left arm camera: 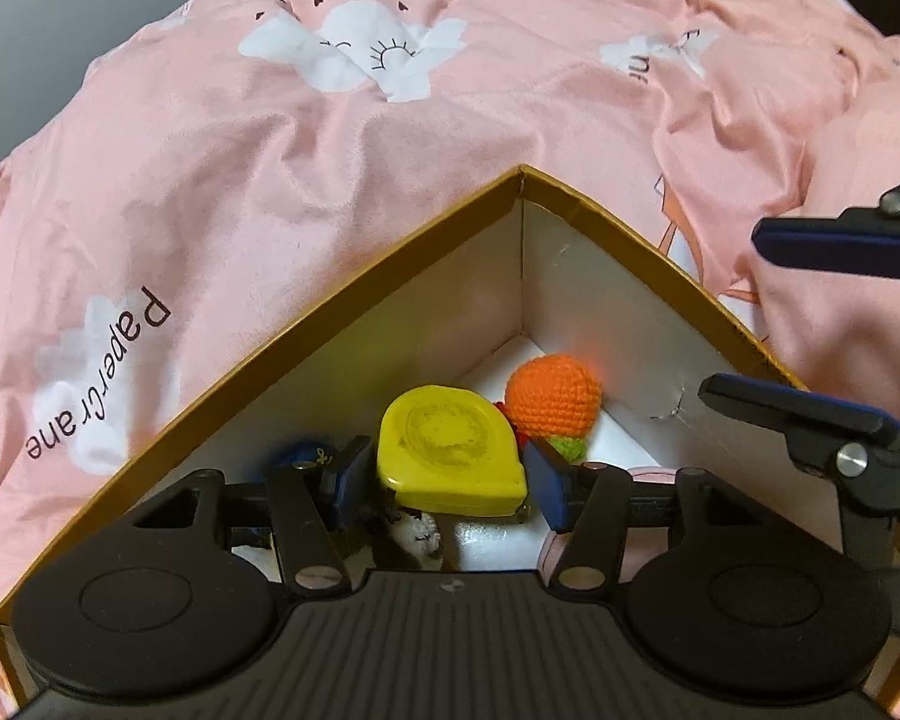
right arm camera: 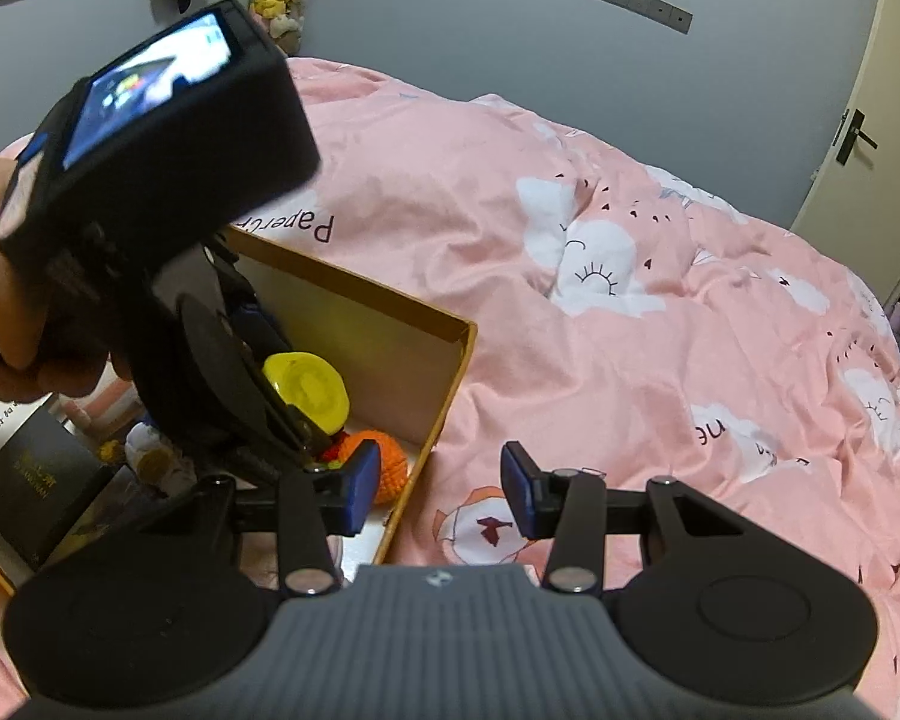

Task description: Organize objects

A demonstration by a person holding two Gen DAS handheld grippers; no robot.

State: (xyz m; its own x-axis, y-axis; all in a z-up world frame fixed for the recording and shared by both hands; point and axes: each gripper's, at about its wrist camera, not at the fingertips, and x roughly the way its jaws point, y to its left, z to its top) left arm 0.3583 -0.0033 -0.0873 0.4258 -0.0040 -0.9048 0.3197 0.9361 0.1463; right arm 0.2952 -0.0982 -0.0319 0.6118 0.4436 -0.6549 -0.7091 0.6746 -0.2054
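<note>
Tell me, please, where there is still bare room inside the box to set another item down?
The box has bare floor beyond the orange crochet toy, toward the far corner. The middle is crowded: the yellow tape measure sits between the left tool's pads.

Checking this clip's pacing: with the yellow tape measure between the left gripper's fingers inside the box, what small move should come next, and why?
Probably lift the left gripper straight up out of the box. The yellow tape measure already sits low inside beside the orange knitted toy, and the jaws stand wide with gaps on both sides, so it looks released.
</note>
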